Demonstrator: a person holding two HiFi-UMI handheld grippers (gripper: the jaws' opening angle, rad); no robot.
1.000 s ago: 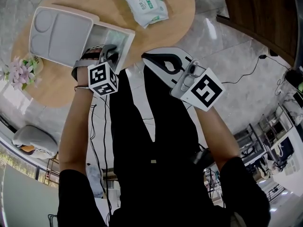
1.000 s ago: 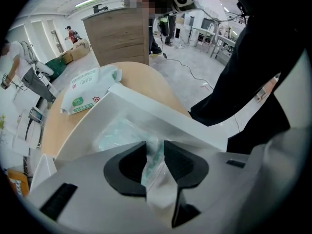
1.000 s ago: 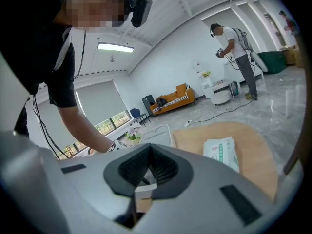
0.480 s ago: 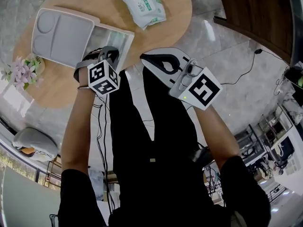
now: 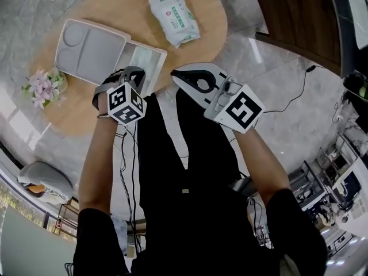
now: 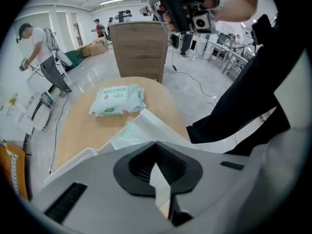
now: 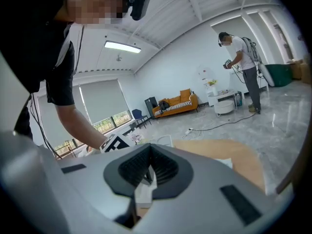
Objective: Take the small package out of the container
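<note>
the small package [image 5: 174, 17] is a soft white pillow pack with green print and a small red mark on its face, its ends crimped flat. it lies out of the container, on bare wood past the container's far side, well apart from both tools; the left gripper view shows it [image 6: 117, 101] flat on the table, face up.

the white plastic container [image 5: 154, 52] stands open, its pale grey moulded lid [image 5: 92, 50] folded back flat beside it. the left gripper [image 5: 137, 73] hangs over the container's near edge, and its jaws [image 6: 158, 167] are pressed together with nothing i can make out between them. whether the tip touches the container's rim [image 6: 146, 117] i cannot tell. the right gripper [image 5: 175, 73] is held just beside the left one, off the table's edge, its jaws [image 7: 148, 172] likewise closed and empty.

the surface is an oval light wooden table [image 5: 115, 4], with a small bunch of pink and white flowers [image 5: 41, 87] near its left end. round it runs a glossy grey marble floor [image 5: 276, 73] with a black cable [image 5: 290, 96] trailing across it. a brown wooden cabinet [image 5: 299, 16] stands beyond the table. farther off in the bright white room are an orange sofa [image 7: 178, 104] and a person in a white shirt [image 7: 241, 57].
</note>
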